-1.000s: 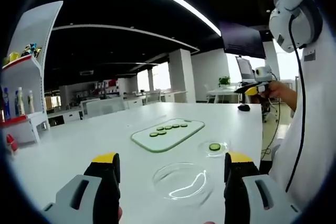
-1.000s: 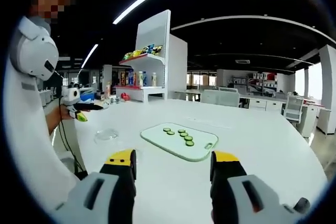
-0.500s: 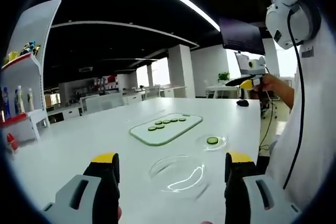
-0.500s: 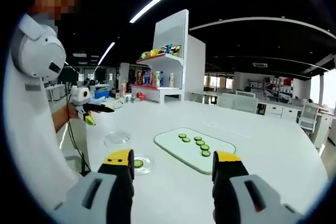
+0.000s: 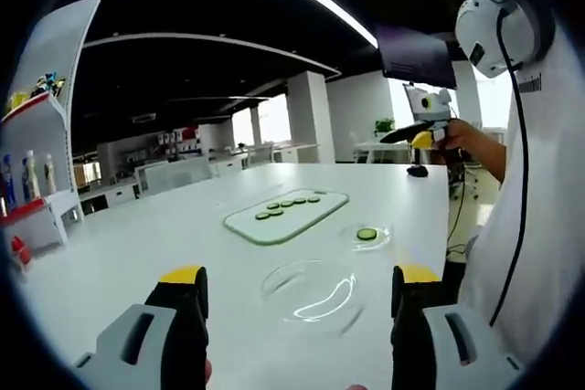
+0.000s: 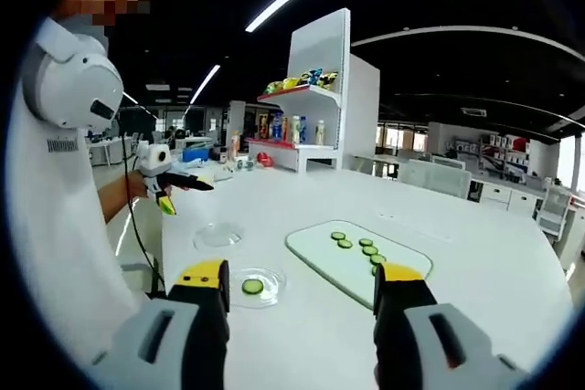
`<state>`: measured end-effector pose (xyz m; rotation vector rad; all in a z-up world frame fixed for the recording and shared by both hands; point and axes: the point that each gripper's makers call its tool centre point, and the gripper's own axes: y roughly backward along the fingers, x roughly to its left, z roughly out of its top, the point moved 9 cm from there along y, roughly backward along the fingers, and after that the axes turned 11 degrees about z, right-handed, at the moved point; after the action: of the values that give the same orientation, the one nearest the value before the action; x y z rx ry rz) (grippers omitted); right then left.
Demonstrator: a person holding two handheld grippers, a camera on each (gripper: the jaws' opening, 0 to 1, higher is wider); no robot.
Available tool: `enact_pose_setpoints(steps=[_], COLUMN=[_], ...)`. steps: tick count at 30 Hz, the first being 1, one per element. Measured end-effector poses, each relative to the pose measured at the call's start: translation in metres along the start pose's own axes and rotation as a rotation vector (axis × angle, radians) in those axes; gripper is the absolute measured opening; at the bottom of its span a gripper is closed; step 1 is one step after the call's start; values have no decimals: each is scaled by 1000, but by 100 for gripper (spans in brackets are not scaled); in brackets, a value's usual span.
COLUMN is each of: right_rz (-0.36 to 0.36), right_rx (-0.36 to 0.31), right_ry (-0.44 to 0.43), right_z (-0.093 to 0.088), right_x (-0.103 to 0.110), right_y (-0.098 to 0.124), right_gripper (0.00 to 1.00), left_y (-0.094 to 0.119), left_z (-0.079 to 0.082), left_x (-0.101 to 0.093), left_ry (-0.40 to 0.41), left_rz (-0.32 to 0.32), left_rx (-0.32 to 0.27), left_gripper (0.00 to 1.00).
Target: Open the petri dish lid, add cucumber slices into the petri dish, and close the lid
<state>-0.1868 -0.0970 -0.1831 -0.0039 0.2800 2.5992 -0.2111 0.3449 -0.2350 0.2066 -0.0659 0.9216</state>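
Clear round petri dish [image 6: 257, 286] holds one cucumber slice [image 6: 252, 287].

On the surface [image 6: 512, 271], a cutting board [image 6: 352, 258] carries a row of cucumber slices [image 6: 358, 247]. Beside it sits a petri dish [image 6: 255, 286] holding one slice [image 6: 252, 287]; its lid [image 6: 218, 236] lies apart, behind it. A shelf unit [image 6: 315, 102] stands beyond.

Two facing views over one table

Each camera looks forward between its own jaws, raised above the white table [image 5: 137, 244]. Both views share the cutting board [image 5: 286, 216] [image 6: 356, 258] and petri dish [image 5: 366, 237] [image 6: 255, 287], seen from opposite sides
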Motion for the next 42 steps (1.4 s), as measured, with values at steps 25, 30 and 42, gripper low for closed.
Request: enact_pose_setpoints(steps=[25, 30, 42], right_rz=[144, 197, 280], right_rx=[40, 54, 91], right_ry=[34, 49, 78], right_z=[14, 17, 17], right_x=[3, 10, 17], right_y=[-45, -57, -83], right_gripper=[72, 75, 78], left_y=[-8, -9, -13], left_z=[-8, -8, -12], left_x=[6, 7, 11], left_ry=[-41, -42, -39], left_rz=[-67, -87, -114], left_rx=[28, 31, 39], left_gripper=[82, 82, 82])
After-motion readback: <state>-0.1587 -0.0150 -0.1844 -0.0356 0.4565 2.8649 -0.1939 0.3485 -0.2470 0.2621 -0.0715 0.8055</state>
